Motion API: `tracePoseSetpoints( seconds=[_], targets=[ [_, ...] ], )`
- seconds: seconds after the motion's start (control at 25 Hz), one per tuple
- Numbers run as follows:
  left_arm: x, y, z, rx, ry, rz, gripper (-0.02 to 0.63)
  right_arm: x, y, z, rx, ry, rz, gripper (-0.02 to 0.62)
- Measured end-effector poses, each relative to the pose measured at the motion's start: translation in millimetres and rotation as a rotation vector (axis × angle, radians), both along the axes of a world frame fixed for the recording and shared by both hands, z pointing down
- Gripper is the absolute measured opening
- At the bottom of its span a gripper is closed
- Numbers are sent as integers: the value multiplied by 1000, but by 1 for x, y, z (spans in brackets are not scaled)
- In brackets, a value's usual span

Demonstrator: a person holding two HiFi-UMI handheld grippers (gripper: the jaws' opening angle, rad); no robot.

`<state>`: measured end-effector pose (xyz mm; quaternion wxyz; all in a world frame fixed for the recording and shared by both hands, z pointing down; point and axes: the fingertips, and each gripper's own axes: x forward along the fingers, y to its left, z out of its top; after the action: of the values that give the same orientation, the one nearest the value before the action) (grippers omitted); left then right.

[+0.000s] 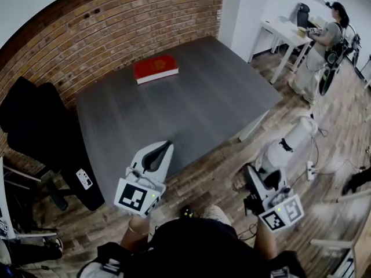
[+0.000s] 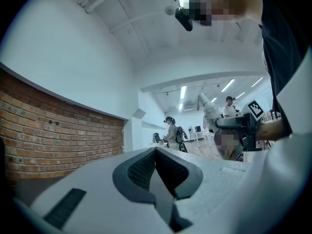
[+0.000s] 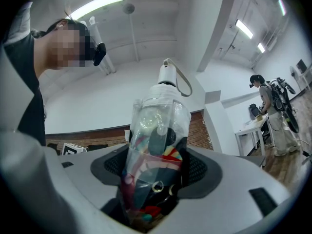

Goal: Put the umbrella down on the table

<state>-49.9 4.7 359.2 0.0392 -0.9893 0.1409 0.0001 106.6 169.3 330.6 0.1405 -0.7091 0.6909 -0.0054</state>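
The right gripper [image 3: 157,162] clamps a folded colourful umbrella in a clear plastic sleeve [image 3: 158,116]. Its lower end is hidden between the pads. It is held over the floor, off the dark grey table [image 1: 197,103]. The left gripper [image 2: 156,155] is closed on nothing.

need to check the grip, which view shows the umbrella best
Right gripper view: the umbrella, folded in a clear sleeve, fills the frame, clamped in the right gripper. Head view shows it small and pale; left gripper view only a distant white end.
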Motion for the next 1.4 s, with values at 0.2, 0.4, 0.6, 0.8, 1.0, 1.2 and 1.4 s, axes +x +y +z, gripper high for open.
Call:
tracePoseSetpoints(
  seconds=[0.2, 0.4, 0.6, 0.8, 1.0, 1.2, 1.4],
  targets=[
    [2, -5, -2, 2, 1, -22, 3, 10, -13, -1, -8, -6, -23, 290],
    [11, -31, -3, -10, -6, -83, 3, 25, -54, -8, -15, -3, -87, 290],
    [19, -64, -7, -21, 3, -174, 3, 47, -100, -12, -19, -10, -170, 290],
    [32, -87, -6, -21, -2, -251, 3, 74, -141, -10, -17, -8, -238, 290],
    [45, -110, -5, -22, -9, -325, 3, 95, -180, -5, -16, -20, -316, 290],
    [55, -132, -7, -28, -18, -396, 3, 112, -217, -5, -23, -33, -388, 290],
    [71, -148, -8, -29, -26, -448, 3, 129, -247, -4, -39, -38, -449, 290]
  ],
)
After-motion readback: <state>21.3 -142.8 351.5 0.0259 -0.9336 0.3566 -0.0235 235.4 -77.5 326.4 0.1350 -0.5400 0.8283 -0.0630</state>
